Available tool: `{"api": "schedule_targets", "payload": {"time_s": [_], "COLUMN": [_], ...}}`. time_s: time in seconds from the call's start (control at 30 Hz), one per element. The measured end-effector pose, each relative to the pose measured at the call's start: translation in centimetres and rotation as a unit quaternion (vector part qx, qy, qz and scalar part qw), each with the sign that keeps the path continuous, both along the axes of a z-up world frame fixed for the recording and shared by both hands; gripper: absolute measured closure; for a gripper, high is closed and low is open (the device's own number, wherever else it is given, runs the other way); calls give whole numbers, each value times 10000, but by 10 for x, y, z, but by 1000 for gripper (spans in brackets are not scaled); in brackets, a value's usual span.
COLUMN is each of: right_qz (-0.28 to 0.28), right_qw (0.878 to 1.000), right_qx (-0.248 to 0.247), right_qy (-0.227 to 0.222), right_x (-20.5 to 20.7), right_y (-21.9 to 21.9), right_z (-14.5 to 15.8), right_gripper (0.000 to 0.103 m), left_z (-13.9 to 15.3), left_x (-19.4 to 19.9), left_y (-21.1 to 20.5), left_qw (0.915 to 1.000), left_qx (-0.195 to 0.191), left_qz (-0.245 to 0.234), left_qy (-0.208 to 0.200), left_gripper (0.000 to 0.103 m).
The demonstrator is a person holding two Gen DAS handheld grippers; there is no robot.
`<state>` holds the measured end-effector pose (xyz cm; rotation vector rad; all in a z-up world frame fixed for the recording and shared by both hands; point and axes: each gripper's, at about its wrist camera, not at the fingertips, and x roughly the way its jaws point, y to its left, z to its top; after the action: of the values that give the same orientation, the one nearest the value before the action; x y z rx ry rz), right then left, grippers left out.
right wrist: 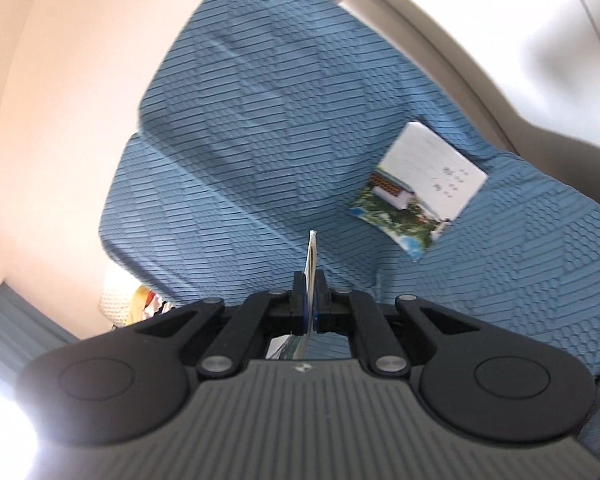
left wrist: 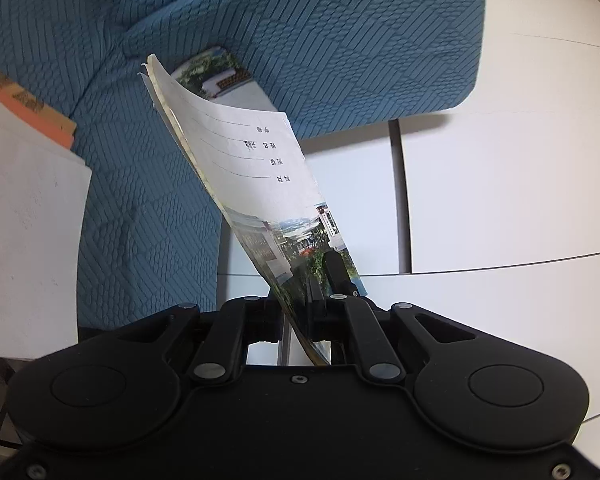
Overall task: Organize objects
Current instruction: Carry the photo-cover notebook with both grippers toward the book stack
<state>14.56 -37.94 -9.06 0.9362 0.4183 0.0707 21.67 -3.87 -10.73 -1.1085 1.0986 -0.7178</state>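
Holding: left gripper (left wrist: 300,280) clamps a notebook (left wrist: 256,168), tilted above the floor (left wrist: 500,200).
Right gripper (right wrist: 310,292): closed on a thin booklet (right wrist: 311,256) edge-on.
Sofa (right wrist: 260,120): 1 exercise book (right wrist: 416,184) lying on blue cover.

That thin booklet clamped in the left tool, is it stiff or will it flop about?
Probably floppy: the booklet curves over at its free end. Likely light, since the left tool carries it by one corner. Its loose pages fan apart at the tip, so they may flutter.
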Motion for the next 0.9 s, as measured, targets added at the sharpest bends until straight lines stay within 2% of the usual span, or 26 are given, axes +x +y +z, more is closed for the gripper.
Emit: {"api": "schedule_targets", "payload": {"time_s": [0.17, 0.3, 0.57, 0.8, 0.9], "right_qz": [150, 240, 375, 549, 620], "right_qw": [9998, 9996, 9980, 9936, 9905], "right_qx": [-106, -175, -415, -706, -811], "right_qy": [-33, 19, 305, 691, 920], "right_x": [5, 8, 9, 6, 4], "right_y": [21, 38, 80, 109, 117], "right_z": [8, 2, -43, -83, -101], "right_gripper": [98, 98, 97, 97, 97], "left_z": [9, 4, -47, -94, -112], "left_x": [1, -1, -5, -6, -10], "left_y": [24, 43, 75, 86, 89], "left_qw": [9998, 9995, 9966, 9875, 9842], "left_qx": [86, 231, 764, 1512, 1688], "left_qz": [133, 186, 300, 281, 263], "left_qy": [-126, -145, 112, 332, 463], "left_gripper": [95, 95, 94, 93, 93]}}
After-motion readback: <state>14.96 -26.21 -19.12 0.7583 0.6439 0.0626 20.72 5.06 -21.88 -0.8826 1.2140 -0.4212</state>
